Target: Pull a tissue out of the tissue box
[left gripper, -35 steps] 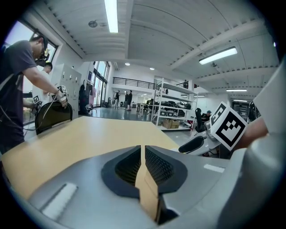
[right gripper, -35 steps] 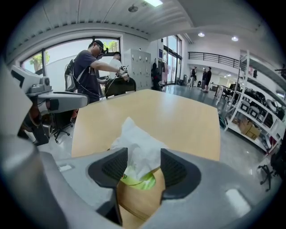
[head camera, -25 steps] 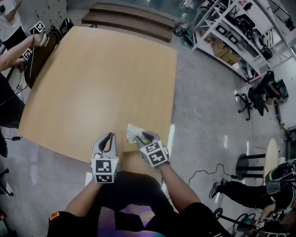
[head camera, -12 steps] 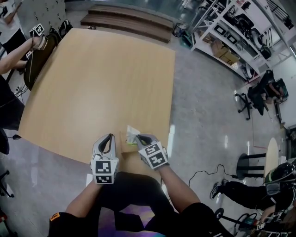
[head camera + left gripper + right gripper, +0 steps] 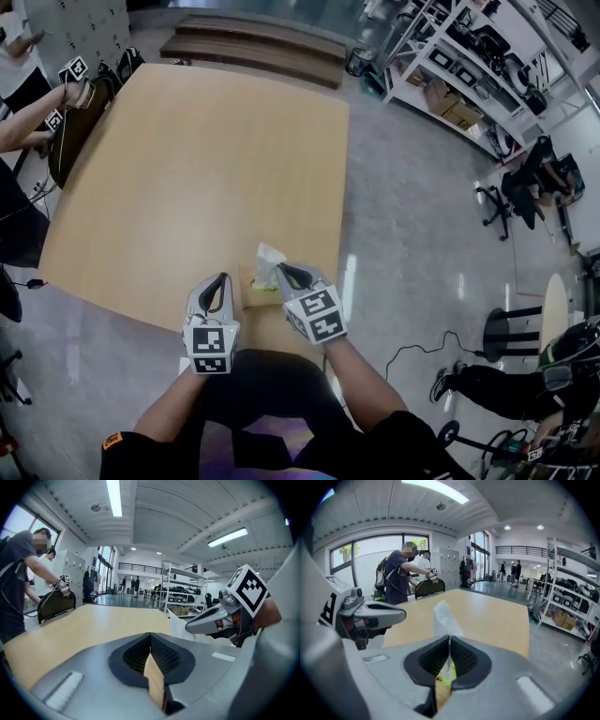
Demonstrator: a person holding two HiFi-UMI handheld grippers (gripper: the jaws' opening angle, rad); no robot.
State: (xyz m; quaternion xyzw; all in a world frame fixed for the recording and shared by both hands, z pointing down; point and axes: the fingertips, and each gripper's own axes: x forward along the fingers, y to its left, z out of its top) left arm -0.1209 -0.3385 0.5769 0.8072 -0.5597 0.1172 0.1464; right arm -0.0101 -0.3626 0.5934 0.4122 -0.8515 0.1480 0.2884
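Where the tissue box [image 5: 251,286] is set at the near edge of the bench [image 5: 187,169], its yellow-green print is too small to be read. The white tissue [image 5: 270,255] is pinched above it by the closed right tongs [image 5: 281,272]; the left tongs [image 5: 222,278], closed on nothing, are held just beside the box.

Tissue [image 5: 270,254]: white, thin, crumpled, standing upright w/ a pointed top. Lower part is pinched btwn the pads of the right gripper [image 5: 280,273]; upper part sticks out past its tips. Bottom end runs down toward the tissue box [image 5: 251,287], a small box w/ tan sides and yellow-green top, right under the right gripper's tips and just right of the left gripper [image 5: 221,281].
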